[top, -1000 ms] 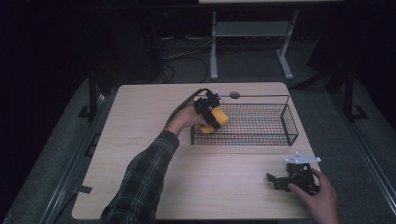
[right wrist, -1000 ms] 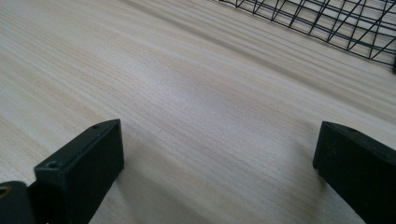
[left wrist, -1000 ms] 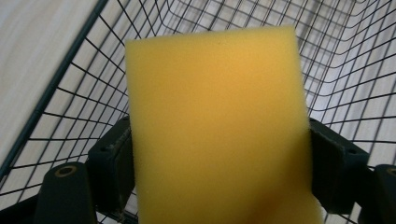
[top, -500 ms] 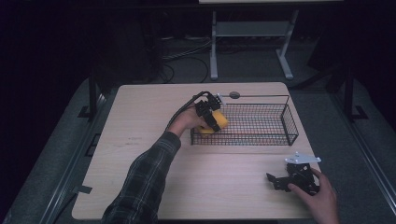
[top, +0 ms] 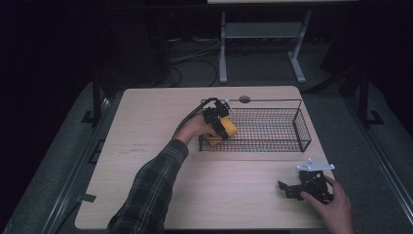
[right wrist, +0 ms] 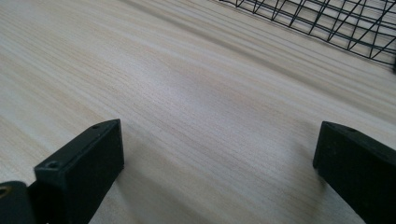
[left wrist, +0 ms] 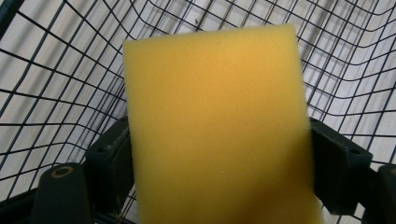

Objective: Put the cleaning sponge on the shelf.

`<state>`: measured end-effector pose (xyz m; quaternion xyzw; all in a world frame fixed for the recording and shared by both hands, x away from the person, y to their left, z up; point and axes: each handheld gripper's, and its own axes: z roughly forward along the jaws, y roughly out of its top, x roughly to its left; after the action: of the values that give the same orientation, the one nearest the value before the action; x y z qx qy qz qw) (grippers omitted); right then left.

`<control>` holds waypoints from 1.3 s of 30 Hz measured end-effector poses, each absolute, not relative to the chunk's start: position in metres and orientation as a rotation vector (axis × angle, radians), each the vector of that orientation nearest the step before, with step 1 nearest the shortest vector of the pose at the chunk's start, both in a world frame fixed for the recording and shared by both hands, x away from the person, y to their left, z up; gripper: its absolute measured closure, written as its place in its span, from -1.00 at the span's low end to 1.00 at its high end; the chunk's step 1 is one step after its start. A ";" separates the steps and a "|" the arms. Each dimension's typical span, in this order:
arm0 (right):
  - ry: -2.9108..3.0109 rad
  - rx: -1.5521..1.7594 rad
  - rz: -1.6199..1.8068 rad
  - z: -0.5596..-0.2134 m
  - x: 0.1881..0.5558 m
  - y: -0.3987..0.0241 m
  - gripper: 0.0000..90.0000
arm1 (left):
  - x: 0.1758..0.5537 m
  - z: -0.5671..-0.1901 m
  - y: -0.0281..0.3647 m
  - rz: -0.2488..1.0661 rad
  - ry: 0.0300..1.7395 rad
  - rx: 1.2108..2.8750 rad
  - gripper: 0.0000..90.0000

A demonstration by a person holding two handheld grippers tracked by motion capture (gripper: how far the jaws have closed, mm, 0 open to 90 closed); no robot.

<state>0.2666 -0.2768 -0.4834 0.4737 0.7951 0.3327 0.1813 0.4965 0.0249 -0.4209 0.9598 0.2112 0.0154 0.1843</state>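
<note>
A yellow sponge [top: 225, 129] [left wrist: 219, 126] is held over the left end of the black wire basket [top: 272, 127], with my left gripper [top: 219, 124] shut on it. In the left gripper view both jaws press the sponge's sides, and the basket mesh [left wrist: 56, 79] lies behind it. My right gripper [top: 292, 189] rests low on the table near the front right corner. Its jaws stand wide apart with nothing between them, and bare wood [right wrist: 205, 116] shows in the gap.
The light wooden table [top: 146, 141] has free room to the left and in front of the basket. A round cable hole [top: 244, 99] sits at the far edge. The basket's corner [right wrist: 327, 23] shows at the top of the right gripper view.
My left gripper has carried the sponge a little to the right and farther over the basket's left end. The right gripper has not moved.
</note>
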 end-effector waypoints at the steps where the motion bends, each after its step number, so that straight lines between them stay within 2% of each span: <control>1: 2.245 1.337 0.939 -0.483 0.267 -0.277 -0.97 | 0.497 -0.420 0.025 0.046 0.590 2.713 -0.57; 19: 2.243 1.338 0.941 -0.483 0.267 -0.277 -0.97 | 0.496 -0.413 0.024 0.059 0.618 2.689 -0.64; 39: 2.243 1.340 0.945 -0.483 0.267 -0.277 -0.97 | 0.484 -0.369 0.041 0.090 0.607 2.616 -0.64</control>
<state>0.2666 -0.2766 -0.4833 0.4743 0.7941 0.3344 0.1805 0.4839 0.0414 -0.3689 0.9485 0.2202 0.0328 0.2253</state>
